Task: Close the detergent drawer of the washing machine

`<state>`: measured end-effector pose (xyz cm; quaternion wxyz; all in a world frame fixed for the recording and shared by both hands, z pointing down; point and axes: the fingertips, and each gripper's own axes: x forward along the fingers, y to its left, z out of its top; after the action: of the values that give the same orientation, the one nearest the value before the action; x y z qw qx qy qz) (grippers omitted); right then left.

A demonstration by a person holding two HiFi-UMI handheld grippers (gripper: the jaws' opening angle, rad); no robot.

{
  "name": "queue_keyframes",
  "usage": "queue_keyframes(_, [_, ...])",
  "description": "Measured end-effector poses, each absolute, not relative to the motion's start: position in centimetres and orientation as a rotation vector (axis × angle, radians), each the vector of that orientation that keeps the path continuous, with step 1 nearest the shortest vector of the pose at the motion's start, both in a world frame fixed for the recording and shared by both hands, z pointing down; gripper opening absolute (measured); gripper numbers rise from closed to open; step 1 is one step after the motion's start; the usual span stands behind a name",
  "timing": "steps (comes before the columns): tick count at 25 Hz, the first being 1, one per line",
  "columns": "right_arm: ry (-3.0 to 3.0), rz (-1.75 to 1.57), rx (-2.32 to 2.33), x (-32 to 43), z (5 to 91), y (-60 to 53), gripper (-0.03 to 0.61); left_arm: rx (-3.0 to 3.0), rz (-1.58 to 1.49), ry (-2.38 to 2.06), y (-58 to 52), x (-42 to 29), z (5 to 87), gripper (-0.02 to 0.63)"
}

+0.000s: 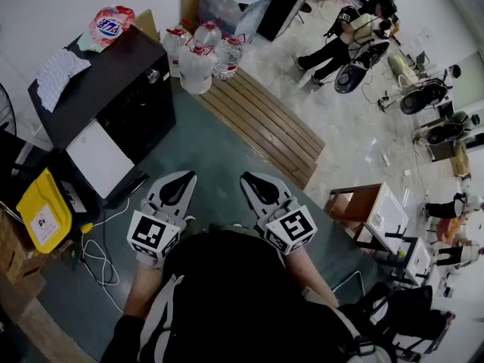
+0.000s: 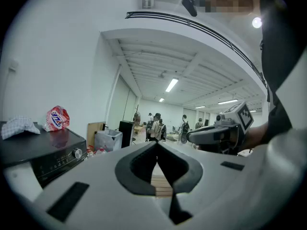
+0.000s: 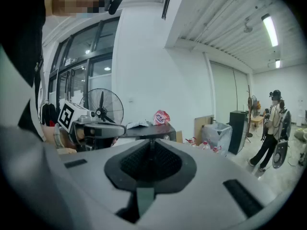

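At the upper left of the head view stands the washing machine, black and well apart from both grippers, which we hold close to the body. Our left gripper has its jaws pressed together on nothing, and our right gripper likewise shows its tips meeting with nothing between them. We judge the detergent drawer to be a light, stiff plastic tray on runners. It should need no grasp, only a square push with closed tips on the middle of its front face, since an off-centre shove could jam it. Where the drawer itself sits we cannot say for sure. A dark piece juts from the near corner of the machine's front, below the knob, and may be it, but it is small and dim. In the left gripper view the gripper's own body covers that end of the panel.
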<state>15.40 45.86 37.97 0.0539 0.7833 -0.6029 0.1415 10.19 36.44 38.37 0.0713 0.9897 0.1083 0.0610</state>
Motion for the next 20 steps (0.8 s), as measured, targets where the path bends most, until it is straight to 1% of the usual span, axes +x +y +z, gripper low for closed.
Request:
queue_keyframes(9, [-1.811,0.453,2.368,15.0,38.9,44.4,0.04,2.929,0.182,0.346,34.9,10.6,39.4,0.011])
queue_keyframes(14, [-1.877,0.522,2.438,16.3,39.0,43.6,0.04,2.912,0.208,0.307,34.1,10.3,40.1,0.011])
queue_keyframes(20, [-1.943,0.59,2.377,18.2,40.7,39.7,0.04,2.893,0.258,0.175,30.7,10.6,41.8,0.011])
